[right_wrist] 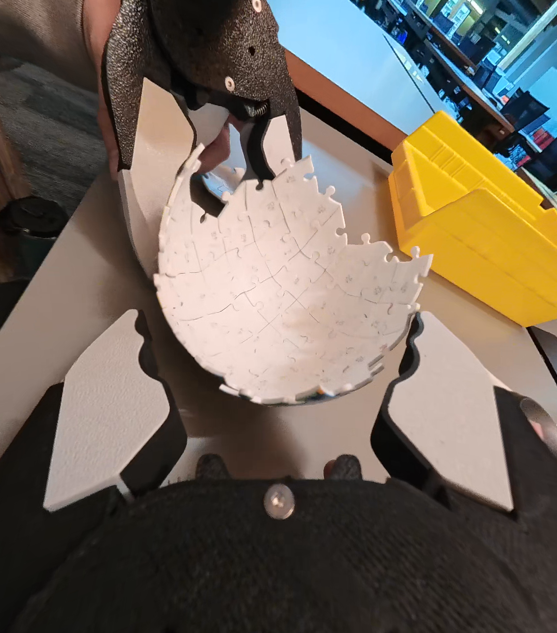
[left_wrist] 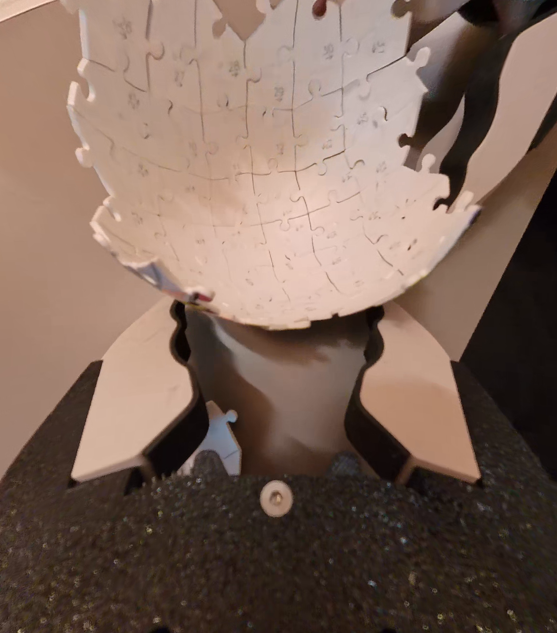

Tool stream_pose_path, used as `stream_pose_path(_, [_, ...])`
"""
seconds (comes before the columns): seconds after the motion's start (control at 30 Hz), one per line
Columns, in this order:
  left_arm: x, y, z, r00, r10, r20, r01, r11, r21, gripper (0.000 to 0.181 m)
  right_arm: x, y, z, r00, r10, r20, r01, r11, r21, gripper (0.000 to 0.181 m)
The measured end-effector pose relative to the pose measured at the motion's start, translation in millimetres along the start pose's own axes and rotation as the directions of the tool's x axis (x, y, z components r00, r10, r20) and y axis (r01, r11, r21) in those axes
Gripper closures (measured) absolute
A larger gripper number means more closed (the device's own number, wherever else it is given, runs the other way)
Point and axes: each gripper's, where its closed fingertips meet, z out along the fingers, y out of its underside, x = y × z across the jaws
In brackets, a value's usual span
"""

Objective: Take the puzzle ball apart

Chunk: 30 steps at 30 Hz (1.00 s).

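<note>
The puzzle ball is down to an open bowl-shaped shell (left_wrist: 270, 171) of joined white pieces with a jagged rim, its coloured outside showing only at the edge. In the right wrist view the shell (right_wrist: 270, 308) sits just above the table. My left gripper (left_wrist: 277, 325) holds the shell's curved wall between its fingertips. It comes in from the far side in the right wrist view (right_wrist: 201, 222). My right gripper (right_wrist: 279, 335) has its jaws wide apart around the near part of the shell. Its right fingertip (right_wrist: 414, 322) touches the rim and the left one stands slightly clear.
A loose puzzle piece (left_wrist: 219, 435) lies on the beige table (left_wrist: 13, 239) under the left gripper. Yellow bins (right_wrist: 493, 246) stand close to the right of the shell. The table (right_wrist: 64, 274) ends at the left, with floor and dark objects beyond.
</note>
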Motion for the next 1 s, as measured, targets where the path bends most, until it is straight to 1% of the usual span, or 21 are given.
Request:
stream_pose_path(0.07, [0.8, -1.7, 0.0, 1.0, 0.004, -0.005, -0.004, 1.0, 0.006, 0.082, 1.5, 3.5, -1.6, 1.0, -0.003, 0.01, 0.003, 1.0, -0.015, 0.047])
stream_pose_path(0.2, [2.8, -6.0, 1.1, 1.0, 0.011, -0.016, -0.011, 1.0, 0.01, 0.082, 2.4, 11.0, -3.3, 1.0, 0.002, 0.027, -0.001, 0.999, -0.046, 0.05])
stream_pose_path(0.27, [1.3, -7.0, 1.8, 1.0, 0.017, -0.008, -0.017, 1.0, -0.001, 0.083, 5.4, 9.4, -6.8, 1.0, 0.009, 0.025, -0.008, 0.999, -0.036, 0.05])
stream_pose_path(0.37, [-1.5, -9.1, 2.5, 0.999, 0.031, 0.01, -0.031, 1.0, -0.001, 0.084, 7.8, 5.6, -12.4, 0.997, 0.058, 0.044, -0.058, 0.998, -0.003, 0.054])
stream_pose_path(0.43, [-2.8, -9.7, 3.7, 1.0, 0.029, 0.01, -0.029, 1.0, -0.004, 0.084, 8.1, 13.4, -17.2, 0.997, 0.052, 0.064, -0.049, 0.998, -0.041, 0.054])
stream_pose_path(0.5, [-5.1, -11.0, 4.8, 1.0, 0.016, 0.011, -0.016, 1.0, -0.006, 0.085, 17.5, 22.0, -30.0, 0.998, 0.037, 0.058, -0.033, 0.997, -0.071, 0.055])
stream_pose_path(0.53, [-6.1, -11.5, 5.2, 1.0, 0.011, 0.013, -0.011, 1.0, -0.007, 0.085, 26.5, 27.6, -38.7, 0.997, 0.055, 0.049, -0.05, 0.995, -0.083, 0.055])
stream_pose_path(0.63, [-7.6, -12.0, 7.2, 1.0, 0.018, 0.014, -0.018, 1.0, -0.013, 0.085, 54.9, 46.0, -59.8, 0.983, 0.176, 0.041, -0.173, 0.982, -0.079, 0.053])
stream_pose_path(0.7, [-6.8, -11.7, 10.0, 1.0, 0.014, -0.002, -0.014, 1.0, -0.015, 0.085, 63.8, 55.8, -53.7, 0.973, 0.217, 0.076, -0.213, 0.976, -0.051, 0.048])
stream_pose_path(0.73, [-6.2, -11.7, 12.1, 1.0, 0.008, -0.014, -0.008, 1.0, -0.015, 0.085, 58.9, 59.0, -46.4, 0.966, 0.22, 0.133, -0.215, 0.975, -0.051, 0.05])
stream_pose_path(0.77, [-5.9, -11.5, 14.3, 1.0, 0.003, -0.025, -0.004, 1.0, -0.017, 0.085, 49.3, 60.3, -41.3, 0.957, 0.197, 0.214, -0.186, 0.98, -0.069, 0.054])
stream_pose_path(0.8, [-6.4, -10.9, 16.3, 1.0, 0.001, -0.03, -0.002, 1.0, -0.024, 0.084, 44.4, 57.9, -36.4, 0.954, 0.145, 0.264, -0.135, 0.989, -0.058, 0.06])
stream_pose_path(0.83, [-7.9, -10.3, 17.7, 1.0, 0.002, -0.028, -0.003, 0.999, -0.036, 0.084, 45.8, 53.9, -30.0, 0.959, 0.1, 0.265, -0.095, 0.995, -0.029, 0.062])
stream_pose_path(0.87, [-10.2, -10.5, 18.7, 1.0, 0.01, -0.016, -0.01, 0.999, -0.04, 0.085, 44.2, 52.6, -23.7, 0.955, 0.076, 0.287, -0.071, 0.997, -0.028, 0.061])
stream_pose_path(0.93, [-11.7, -11.5, 19.0, 1.0, 0.027, -0.004, -0.027, 0.999, -0.043, 0.087, 36.2, 58.3, -12.6, 0.932, 0.055, 0.358, -0.027, 0.996, -0.084, 0.059])
stream_pose_path(1.0, [-10.8, -14.2, 19.6, 1.0, 0.02, -0.01, -0.021, 0.999, -0.03, 0.087, 32.7, 58.0, -3.6, 0.919, 0.043, 0.393, -0.004, 0.995, -0.101, 0.064])
